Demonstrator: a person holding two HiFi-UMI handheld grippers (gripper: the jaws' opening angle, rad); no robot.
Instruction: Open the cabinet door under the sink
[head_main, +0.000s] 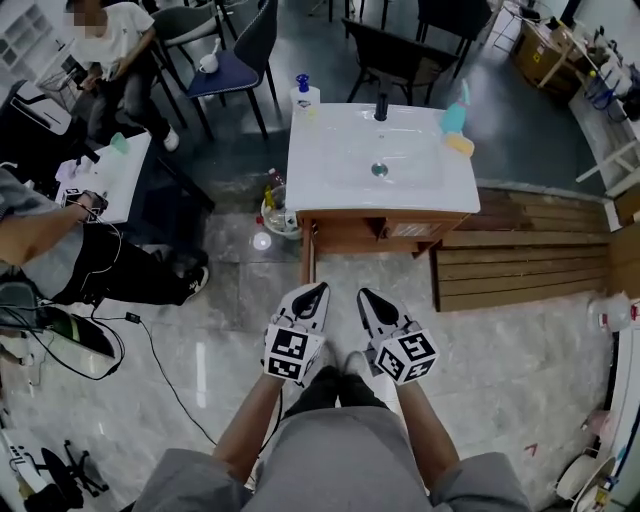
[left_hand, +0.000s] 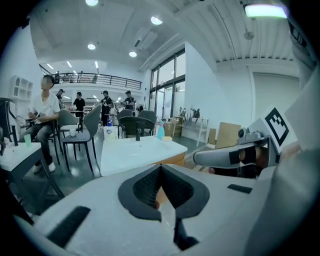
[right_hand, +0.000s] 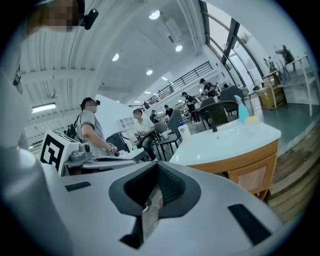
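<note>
Round ceiling lamps (left_hand: 156, 20) and tall windows (left_hand: 168, 84) light the room brightly and evenly, so shadows are faint. The head view is sharp throughout; its glossy floor (head_main: 200, 372) carries pale streaks of glare, and the white sink top (head_main: 340, 165) is almost washed out. Both gripper views bend straight lines and darken to black at the corners. Up close, the left gripper (left_hand: 161, 172) and right gripper (right_hand: 157, 170) look soft.

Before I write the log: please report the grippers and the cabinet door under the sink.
Left gripper shut, empty; right gripper the same. Cabinet door looks closed, neither gripper at it. Nothing stands between.
</note>
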